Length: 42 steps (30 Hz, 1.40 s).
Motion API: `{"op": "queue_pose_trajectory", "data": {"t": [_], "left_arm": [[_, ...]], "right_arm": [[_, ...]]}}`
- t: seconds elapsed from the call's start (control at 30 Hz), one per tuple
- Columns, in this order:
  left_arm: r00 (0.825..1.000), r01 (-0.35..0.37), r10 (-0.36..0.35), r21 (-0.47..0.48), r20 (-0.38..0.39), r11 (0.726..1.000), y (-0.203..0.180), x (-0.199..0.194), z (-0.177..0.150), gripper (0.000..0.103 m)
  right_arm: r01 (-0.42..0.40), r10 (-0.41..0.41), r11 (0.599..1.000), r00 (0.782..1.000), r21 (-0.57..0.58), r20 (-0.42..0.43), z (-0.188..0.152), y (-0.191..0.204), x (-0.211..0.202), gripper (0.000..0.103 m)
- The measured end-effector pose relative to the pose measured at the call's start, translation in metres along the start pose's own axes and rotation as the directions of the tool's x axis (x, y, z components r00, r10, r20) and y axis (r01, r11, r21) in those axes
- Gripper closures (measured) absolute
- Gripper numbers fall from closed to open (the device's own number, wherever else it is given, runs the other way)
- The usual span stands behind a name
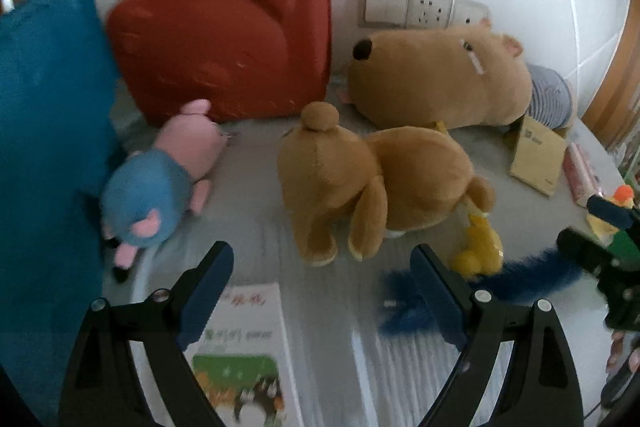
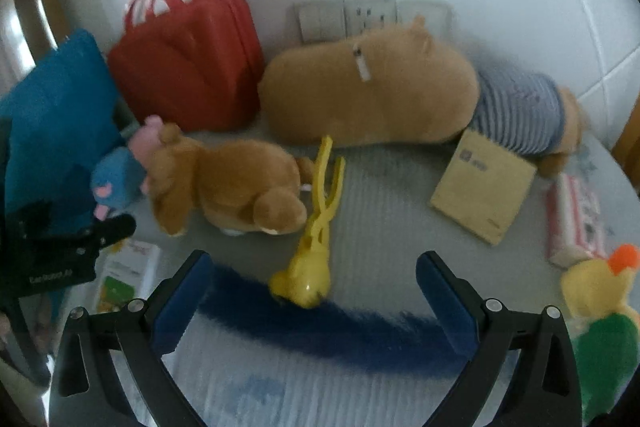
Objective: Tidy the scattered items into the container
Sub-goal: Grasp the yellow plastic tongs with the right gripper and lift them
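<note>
A red carry case point(image 1: 224, 43) point(image 2: 188, 63) stands closed against the back wall. A small brown plush dog point(image 1: 372, 183) point(image 2: 232, 187) lies mid-surface, just ahead of my left gripper point(image 1: 322, 275), which is open and empty. A pink and blue plush point(image 1: 168, 171) point(image 2: 116, 175) lies to its left. A large capybara plush point(image 1: 440, 79) point(image 2: 380, 95) lies at the back. My right gripper point(image 2: 314, 291) is open and empty over a yellow duck clip point(image 2: 316, 239) point(image 1: 480, 243) and a blue furry strip point(image 2: 340, 331) point(image 1: 528, 275).
A blue cushion point(image 1: 44, 131) point(image 2: 52, 123) stands at the left. A booklet point(image 1: 240, 347) lies under my left gripper. A tan box point(image 2: 484, 195) point(image 1: 538, 155), a pink striped pack point(image 2: 576, 219) and a yellow-green plush point(image 2: 600, 311) lie at the right. Wall sockets point(image 1: 424, 5) are behind.
</note>
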<state>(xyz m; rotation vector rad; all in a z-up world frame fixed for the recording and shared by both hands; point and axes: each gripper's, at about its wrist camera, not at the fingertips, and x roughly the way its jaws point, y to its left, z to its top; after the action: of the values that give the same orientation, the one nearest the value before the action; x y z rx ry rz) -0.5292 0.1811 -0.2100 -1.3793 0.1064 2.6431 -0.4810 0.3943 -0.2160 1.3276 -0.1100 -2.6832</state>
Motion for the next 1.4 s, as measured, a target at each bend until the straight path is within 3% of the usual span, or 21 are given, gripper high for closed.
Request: {"op": "queue_pose_trajectory", "data": {"t": [0.3,0.5,0.53,0.57,0.6,0.7,0.77,0.8,0.83,0.9,1.0,1.2,1.27,1.4], "left_arm": [[0.999,0.024,-0.024,0.015,-0.028,1.0,-0.001,0.074,0.019,0.012],[0.997,0.073,-0.073,-0.005,0.027,0.997,0.005,0.085,0.031,0.006],[0.995,0.092,-0.091,-0.004,0.033,0.996,0.005,0.087,0.032,0.011],[0.993,0.112,-0.112,-0.002,0.038,0.994,0.005,0.088,0.033,0.027],[0.99,0.132,-0.131,-0.003,0.041,0.991,0.005,0.089,0.035,0.033],[0.991,0.123,-0.122,-0.008,0.053,0.992,0.004,0.088,0.036,0.039],[0.993,0.108,-0.108,-0.004,0.056,0.994,0.003,0.085,0.035,0.044],[0.993,0.101,-0.1,-0.003,0.057,0.995,0.002,0.083,0.035,0.045],[0.994,0.093,-0.093,-0.001,0.059,0.996,0.002,0.081,0.034,0.046],[0.995,0.075,-0.075,0.007,0.065,0.997,0.0,0.074,0.032,0.046],[0.996,0.045,-0.045,0.009,0.079,0.999,0.003,0.057,0.027,0.047],[0.993,0.021,-0.019,-0.013,0.118,1.0,0.016,0.011,0.017,0.051],[0.993,0.029,-0.026,-0.024,0.116,0.999,0.021,-0.002,0.013,0.063],[0.997,0.021,-0.02,-0.025,0.07,0.999,0.025,-0.013,-0.004,0.068]], "right_arm": [[0.02,-0.025,0.998,0.994,-0.054,-0.107,-0.007,-0.001,0.077,0.0],[0.017,-0.025,0.998,0.991,-0.06,-0.129,-0.007,-0.006,0.105,0.0],[0.016,-0.023,0.998,0.991,-0.054,-0.13,-0.006,-0.007,0.108,0.0],[0.011,-0.017,0.999,0.991,-0.045,-0.13,-0.006,-0.009,0.111,0.0],[0.005,-0.009,0.999,0.992,-0.033,-0.129,-0.006,-0.011,0.114,0.0],[-0.019,0.017,1.0,0.991,-0.012,-0.135,-0.006,-0.014,0.12,0.0],[-0.034,0.032,0.999,0.989,-0.008,-0.142,-0.007,-0.014,0.125,0.008],[-0.022,0.019,0.999,0.99,-0.024,-0.142,-0.007,-0.012,0.126,0.022],[-0.003,-0.003,0.999,0.991,-0.044,-0.135,-0.007,-0.01,0.124,0.045],[-0.025,0.02,0.999,0.991,-0.04,-0.135,-0.008,-0.009,0.12,0.067],[-0.037,0.033,0.999,0.992,-0.03,-0.123,-0.01,-0.009,0.108,0.076],[-0.055,0.053,0.998,0.994,-0.012,-0.094,-0.012,-0.01,0.074,0.077],[-0.06,0.059,0.998,0.995,-0.008,-0.083,-0.013,-0.009,0.062,0.077],[-0.081,0.08,0.997,0.995,-0.013,-0.059,-0.011,-0.007,0.038,0.078]]}}
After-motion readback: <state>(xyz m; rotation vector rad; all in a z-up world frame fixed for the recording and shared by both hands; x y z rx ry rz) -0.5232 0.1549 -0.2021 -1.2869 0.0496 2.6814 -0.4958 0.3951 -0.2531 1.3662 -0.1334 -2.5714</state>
